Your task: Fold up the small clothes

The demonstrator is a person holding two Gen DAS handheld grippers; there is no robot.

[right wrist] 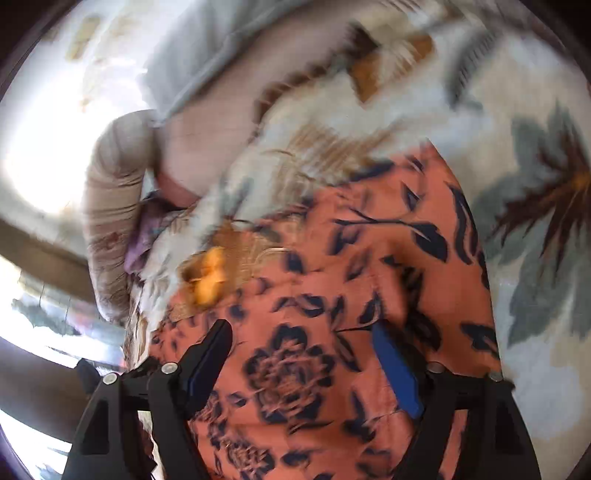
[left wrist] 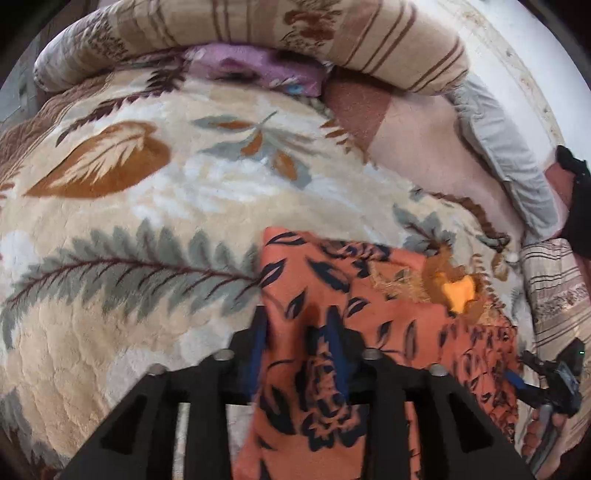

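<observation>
An orange garment with a dark navy flower print (left wrist: 354, 295) lies on a plush leaf-patterned blanket (left wrist: 155, 206). It has a gold embroidered neckline with a yellow patch (left wrist: 458, 291). My left gripper (left wrist: 299, 317) has its fingers around the garment's left edge, with cloth between the blue pads. In the right wrist view the garment (right wrist: 369, 266) fills the middle. My right gripper (right wrist: 303, 332) is open, its fingers spread wide just over the cloth. The right gripper also shows at the right edge of the left wrist view (left wrist: 554, 384).
A rolled striped beige quilt (left wrist: 258, 33) and a purple cloth (left wrist: 258, 70) lie at the far end of the bed. A grey pillow (left wrist: 506, 147) lies on the right. A white wall (right wrist: 44, 147) is beyond the bed.
</observation>
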